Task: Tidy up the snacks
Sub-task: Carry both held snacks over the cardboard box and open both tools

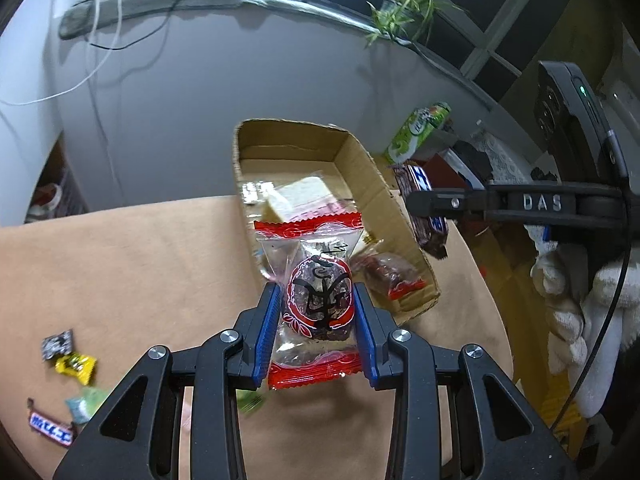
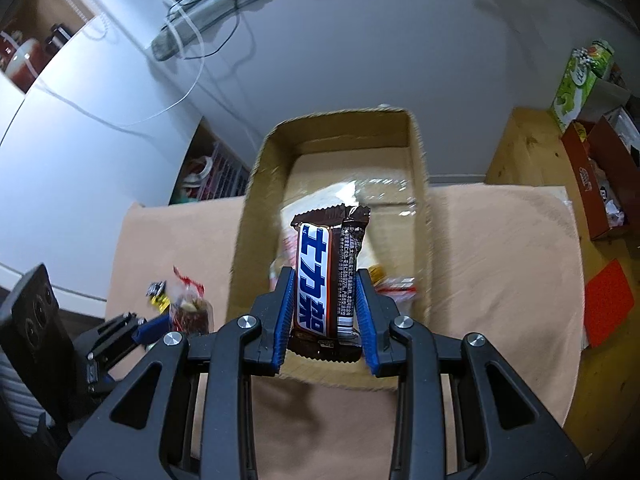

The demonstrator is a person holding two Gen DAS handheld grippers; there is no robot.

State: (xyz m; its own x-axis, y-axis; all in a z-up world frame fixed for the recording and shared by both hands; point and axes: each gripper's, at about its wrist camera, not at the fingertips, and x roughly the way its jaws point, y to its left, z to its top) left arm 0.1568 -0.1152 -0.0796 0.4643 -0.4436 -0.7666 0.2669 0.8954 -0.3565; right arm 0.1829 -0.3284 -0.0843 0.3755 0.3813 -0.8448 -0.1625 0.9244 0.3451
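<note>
My left gripper (image 1: 318, 300) is shut on a clear red-edged cake packet (image 1: 316, 296), held above the table just left of the cardboard box (image 1: 360, 160). My right gripper (image 2: 325, 284) is shut on a brown chocolate bar (image 2: 326, 276) with a blue-and-white label, held over the near end of the box (image 2: 256, 200). The bar also shows in the left wrist view (image 1: 424, 208), and the cake packet in the right wrist view (image 2: 190, 308). The box holds a wrapped bread slice (image 1: 296, 196) and a small red-edged packet (image 1: 390, 276).
Loose sweets lie at the table's left: a black-and-white one (image 1: 58, 344), a yellow one (image 1: 76, 366), a green one (image 1: 86, 404) and a chocolate bar (image 1: 50, 428). A green carton (image 2: 580, 80) and a red box (image 2: 600, 184) stand on a wooden shelf at the right.
</note>
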